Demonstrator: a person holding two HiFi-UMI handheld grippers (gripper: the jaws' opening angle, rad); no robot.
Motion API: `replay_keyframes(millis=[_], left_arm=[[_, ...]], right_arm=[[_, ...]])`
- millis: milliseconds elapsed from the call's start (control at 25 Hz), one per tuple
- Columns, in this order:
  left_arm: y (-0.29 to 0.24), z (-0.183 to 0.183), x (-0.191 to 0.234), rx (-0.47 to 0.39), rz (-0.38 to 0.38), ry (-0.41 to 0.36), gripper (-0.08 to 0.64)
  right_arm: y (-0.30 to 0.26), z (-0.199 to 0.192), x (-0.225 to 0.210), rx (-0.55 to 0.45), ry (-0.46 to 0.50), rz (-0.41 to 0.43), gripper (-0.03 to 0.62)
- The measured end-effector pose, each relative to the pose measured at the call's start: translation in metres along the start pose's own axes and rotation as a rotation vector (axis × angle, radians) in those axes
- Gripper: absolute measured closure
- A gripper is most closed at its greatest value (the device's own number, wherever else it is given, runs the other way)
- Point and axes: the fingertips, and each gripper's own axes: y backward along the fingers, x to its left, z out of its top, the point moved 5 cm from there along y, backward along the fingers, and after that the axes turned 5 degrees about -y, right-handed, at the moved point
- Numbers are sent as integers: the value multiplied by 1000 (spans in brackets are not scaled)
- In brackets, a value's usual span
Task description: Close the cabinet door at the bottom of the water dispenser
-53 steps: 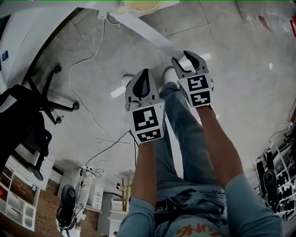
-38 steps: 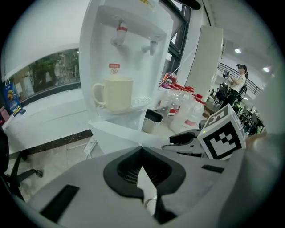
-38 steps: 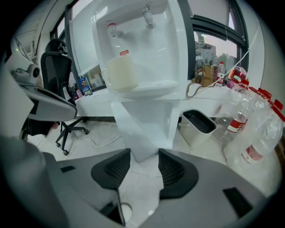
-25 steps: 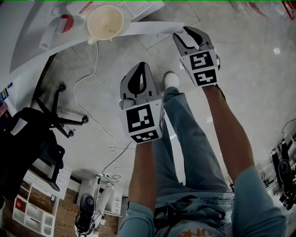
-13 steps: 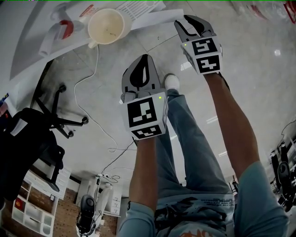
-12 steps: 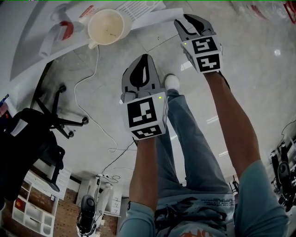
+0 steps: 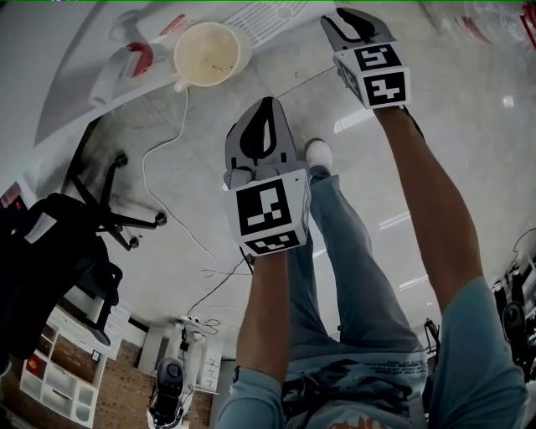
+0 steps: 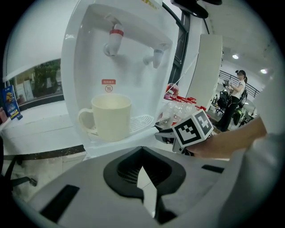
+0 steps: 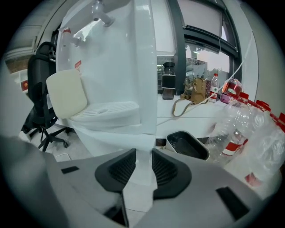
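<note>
The white water dispenser (image 7: 84,50) fills the top left of the head view, with a cream cup (image 7: 207,52) on its drip tray. In the right gripper view its white front corner (image 9: 144,67) runs down to the lower cabinet door (image 9: 143,133). My right gripper (image 7: 352,18) is at that door, and its jaws (image 9: 143,156) are closing with the white door edge between them; no firm press shows. My left gripper (image 7: 260,113) hangs back over the floor, shut and empty (image 8: 142,149), facing the cup (image 8: 109,116).
A black office chair (image 7: 92,218) stands left of the dispenser, and a white cable (image 7: 167,184) trails across the floor. Plastic bottles (image 9: 249,133) and a black tray (image 9: 187,144) lie right of the dispenser. A person (image 8: 236,95) stands in the background.
My right gripper has moved forward, up the head view, to the dispenser's lower front. The left gripper has crept forward a little behind it.
</note>
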Motion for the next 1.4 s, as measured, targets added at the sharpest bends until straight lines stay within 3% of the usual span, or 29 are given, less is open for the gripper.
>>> replay_keyframes(millis=[320, 440, 600, 800, 1040, 1400], left_arm=[[2, 7, 5, -58, 18, -13, 552], [3, 6, 5, -55, 15, -17, 552], [5, 5, 5, -48, 9, -20, 552], [8, 4, 7, -48, 7, -24, 552], [15, 6, 5, -62, -2, -14, 552], [32, 4, -8, -108, -20, -4, 552]], right_arm=[[-13, 7, -7, -27, -72, -42, 489], [-17, 6, -8, -8, -71, -52, 553], [-28, 6, 5, 33, -36, -17, 556], [-30, 20, 7, 29, -74, -20, 558], [-7, 21, 19, 25, -55, 14, 558], [56, -12, 54, 51, -101, 162, 561]])
